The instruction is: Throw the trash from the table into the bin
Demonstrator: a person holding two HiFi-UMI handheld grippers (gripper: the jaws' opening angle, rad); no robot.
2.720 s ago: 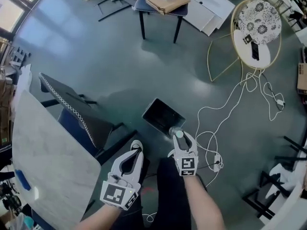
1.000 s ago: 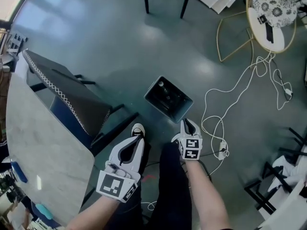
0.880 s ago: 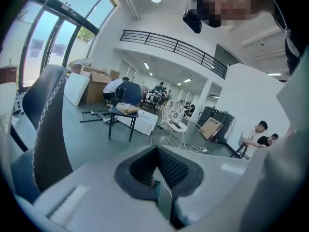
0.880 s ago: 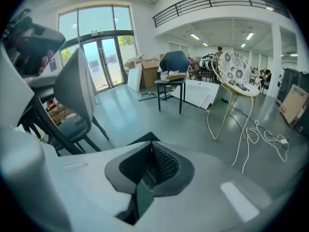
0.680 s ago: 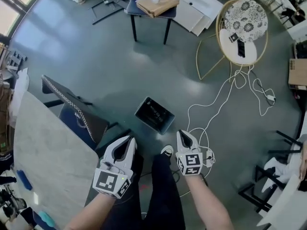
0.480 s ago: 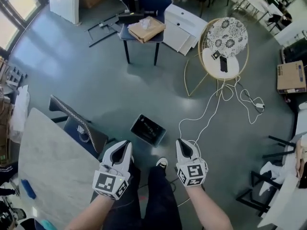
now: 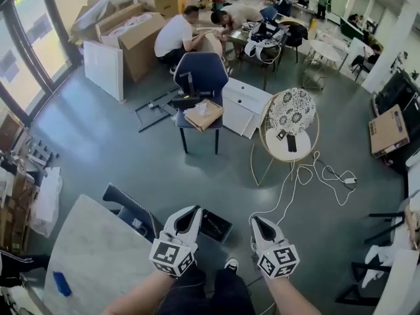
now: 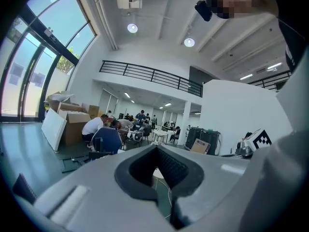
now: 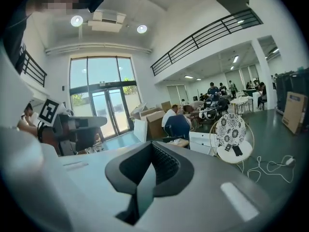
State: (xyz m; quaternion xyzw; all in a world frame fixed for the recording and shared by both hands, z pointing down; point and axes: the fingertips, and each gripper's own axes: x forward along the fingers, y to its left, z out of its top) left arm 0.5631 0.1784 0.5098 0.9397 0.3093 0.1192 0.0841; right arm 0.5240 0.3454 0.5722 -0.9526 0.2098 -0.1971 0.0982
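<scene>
Blue scrap (image 7: 61,283) on the marble counter (image 7: 98,254) looked light and flat, best pinched across its narrow sides, while left tool (image 7: 189,215) and right tool (image 7: 259,224) were closed, empty.

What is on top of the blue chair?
On the seat of the blue chair lies a flat brown package, with a dark item beside it. The seat under the package is covered, so anything beneath it can't be seen.

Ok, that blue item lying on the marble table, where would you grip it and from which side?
Probably take the blue item across its short width, at mid-length, coming down from above: it lies flat on the marble table, long and narrow, bare top around it. Too small to identify.
</scene>
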